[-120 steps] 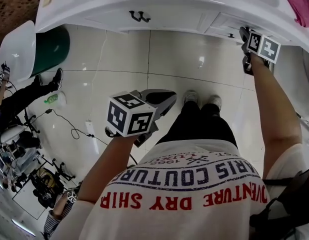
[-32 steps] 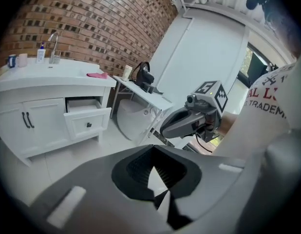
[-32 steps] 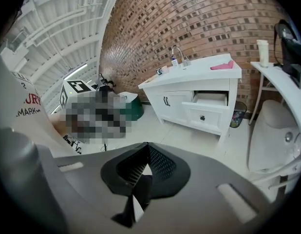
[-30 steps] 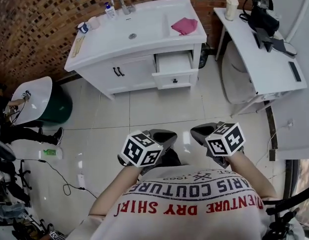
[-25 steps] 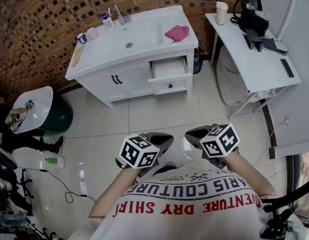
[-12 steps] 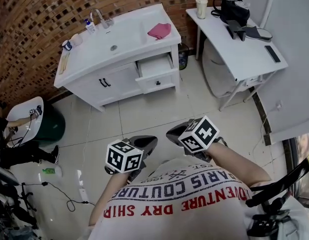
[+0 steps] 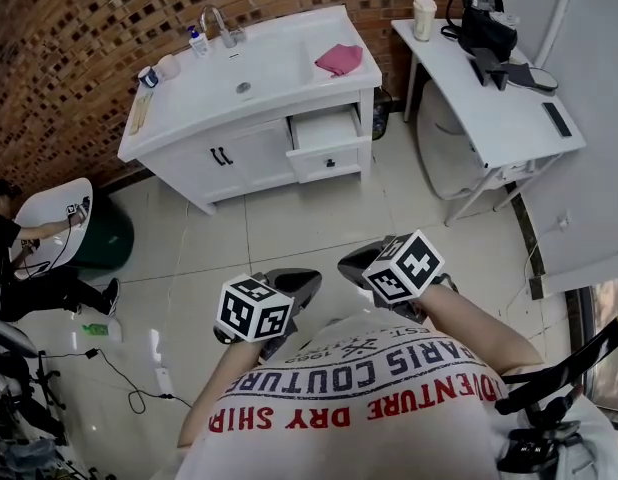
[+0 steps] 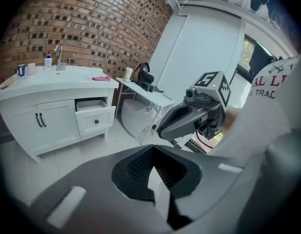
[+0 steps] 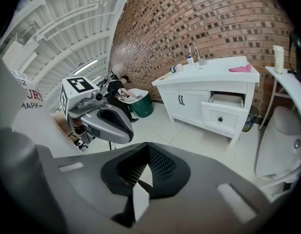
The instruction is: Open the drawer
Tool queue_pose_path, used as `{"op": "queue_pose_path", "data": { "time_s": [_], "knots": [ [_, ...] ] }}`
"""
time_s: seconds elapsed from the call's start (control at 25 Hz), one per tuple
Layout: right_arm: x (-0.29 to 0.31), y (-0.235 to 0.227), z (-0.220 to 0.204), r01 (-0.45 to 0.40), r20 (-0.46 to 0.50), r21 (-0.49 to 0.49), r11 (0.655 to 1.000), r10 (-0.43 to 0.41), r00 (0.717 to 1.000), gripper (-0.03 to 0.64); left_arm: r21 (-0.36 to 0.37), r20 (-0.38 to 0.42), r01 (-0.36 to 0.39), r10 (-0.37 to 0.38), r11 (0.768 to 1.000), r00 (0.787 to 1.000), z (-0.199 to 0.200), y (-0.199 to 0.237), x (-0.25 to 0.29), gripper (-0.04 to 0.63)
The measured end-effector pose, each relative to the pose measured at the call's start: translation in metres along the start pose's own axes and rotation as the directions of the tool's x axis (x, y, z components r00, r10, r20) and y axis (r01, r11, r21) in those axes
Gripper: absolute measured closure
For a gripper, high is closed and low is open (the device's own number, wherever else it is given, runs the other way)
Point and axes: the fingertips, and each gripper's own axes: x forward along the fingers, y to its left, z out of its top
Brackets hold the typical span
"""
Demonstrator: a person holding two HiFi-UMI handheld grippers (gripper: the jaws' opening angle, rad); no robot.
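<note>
The white vanity cabinet (image 7: 239, 158) stands far across the tiled floor. Its top right drawer (image 7: 327, 143) is pulled out, and the black knob (image 7: 330, 162) faces me. The drawer also shows in the left gripper view (image 8: 94, 117) and the right gripper view (image 9: 222, 115). My left gripper (image 7: 289, 288) and right gripper (image 7: 361, 264) hang side by side close to my body, well away from the cabinet. Both are shut with nothing between the jaws: left gripper (image 8: 153, 148), right gripper (image 9: 148, 145).
A pink cloth (image 7: 339, 58) lies on the counter beside the sink (image 7: 244, 86). A white side table (image 7: 494, 98) with a black bag (image 7: 484, 18) and a cup (image 7: 423, 16) stands right of the cabinet. A green bin (image 7: 101, 240) and a seated person (image 7: 14, 258) are at the left.
Since the earliest frame, when my right gripper was up at the drawer, I have stepped back and both grippers are near my body. Over the last second the drawer stays pulled out.
</note>
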Motion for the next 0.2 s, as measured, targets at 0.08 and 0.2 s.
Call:
{"op": "queue_pose_path", "data": {
  "time_s": [0.08,0.2],
  "knots": [
    [0.0012,0.0033,0.0024,-0.005,0.009,0.001,1.000,0.005,1.000,0.610,0.001,-0.005,0.003,-0.003,1.000,1.000,-0.0025,0.0008,-0.0020,0.597],
    [0.0031,0.0064,0.0042,-0.006,0.016,0.009,1.000,0.006,1.000,0.611,0.001,-0.011,0.007,-0.007,1.000,1.000,-0.0057,0.0023,-0.0052,0.598]
  ]
}}
